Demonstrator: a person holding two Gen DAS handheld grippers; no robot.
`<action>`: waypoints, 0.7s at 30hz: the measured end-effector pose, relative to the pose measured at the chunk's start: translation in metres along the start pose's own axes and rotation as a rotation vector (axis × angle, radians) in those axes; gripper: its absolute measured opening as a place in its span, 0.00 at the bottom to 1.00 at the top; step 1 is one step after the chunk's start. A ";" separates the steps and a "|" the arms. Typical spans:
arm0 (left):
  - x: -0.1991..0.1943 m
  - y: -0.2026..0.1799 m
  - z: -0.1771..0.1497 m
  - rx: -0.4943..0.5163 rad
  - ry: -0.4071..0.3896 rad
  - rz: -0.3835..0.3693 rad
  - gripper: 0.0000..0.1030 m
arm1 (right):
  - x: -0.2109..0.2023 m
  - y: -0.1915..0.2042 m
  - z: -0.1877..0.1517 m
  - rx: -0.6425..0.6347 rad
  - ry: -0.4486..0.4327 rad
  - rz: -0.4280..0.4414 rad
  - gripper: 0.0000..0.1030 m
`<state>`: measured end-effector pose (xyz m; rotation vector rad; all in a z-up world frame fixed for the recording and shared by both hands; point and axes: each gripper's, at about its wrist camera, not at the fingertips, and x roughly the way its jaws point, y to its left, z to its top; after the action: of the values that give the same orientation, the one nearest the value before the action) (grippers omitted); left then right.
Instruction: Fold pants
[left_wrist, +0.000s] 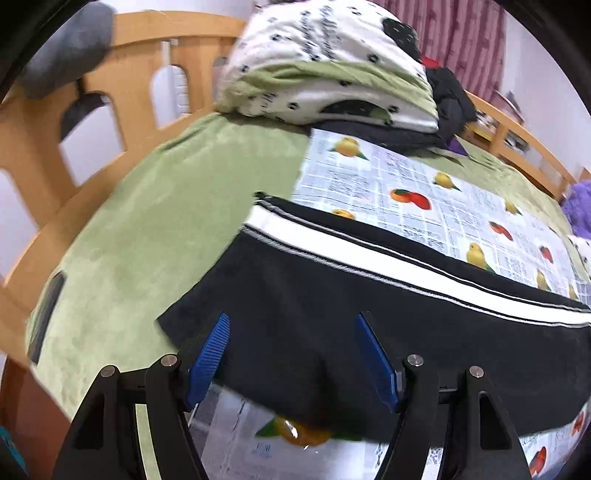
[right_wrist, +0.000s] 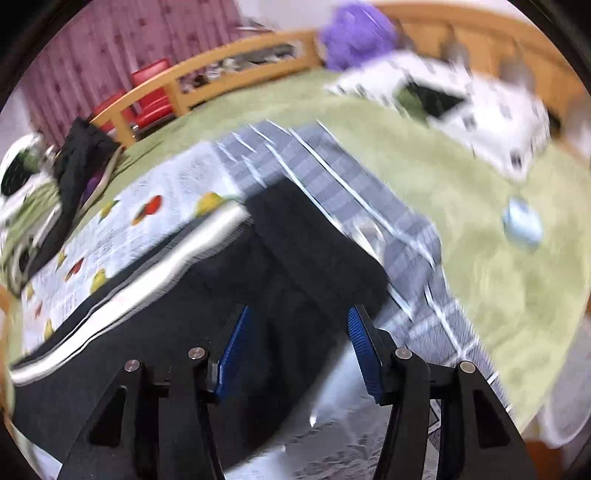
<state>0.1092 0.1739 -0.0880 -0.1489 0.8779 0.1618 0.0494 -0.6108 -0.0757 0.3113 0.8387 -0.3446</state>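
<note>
The black pants with a white side stripe (left_wrist: 369, 295) lie flat on a fruit-printed newspaper-pattern plastic sheet (left_wrist: 424, 184), which is spread over a green fuzzy bed cover (left_wrist: 166, 203). In the left wrist view the pants run across the frame, stripe along the far edge, near edge just above the camera.

The left gripper (left_wrist: 291, 325), black with blue ribbed pads (left_wrist: 210, 354), hangs over the near part of the pants. Fingers well apart, nothing pinched between them, pads clear of the cloth.

The right gripper (right_wrist: 297, 317) is over the other end of the pants (right_wrist: 277, 277), frame blurred. Its blue pads (right_wrist: 236, 339) stand apart too, no fabric clamped; black cloth shows beneath the gap. Contact with the cloth cannot be told through the blur.

Beside the pants in the right wrist view lies a grey checked garment with white lines (right_wrist: 351, 192), partly under the black cloth. A small pale blue round object (right_wrist: 522, 225) sits on the green cover, well apart.

At the far end, a folded white and green printed quilt (left_wrist: 325, 66) is piled by the wooden bed rail (left_wrist: 140, 74). Dark clothes (left_wrist: 450, 99) lie next to the quilt. A pink patterned curtain (right_wrist: 92, 55) hangs behind.
</note>
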 end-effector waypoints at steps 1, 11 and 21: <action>0.005 -0.002 0.004 0.010 0.007 -0.009 0.66 | -0.002 0.014 0.005 -0.030 -0.009 0.014 0.54; 0.078 0.007 0.065 0.008 0.029 0.037 0.66 | 0.044 0.239 0.003 -0.459 0.045 0.286 0.56; 0.139 0.025 0.101 0.030 0.070 0.068 0.64 | 0.141 0.355 -0.022 -0.649 0.273 0.412 0.59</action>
<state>0.2671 0.2291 -0.1339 -0.0972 0.9553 0.2082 0.2695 -0.3063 -0.1512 -0.0839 1.0784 0.3652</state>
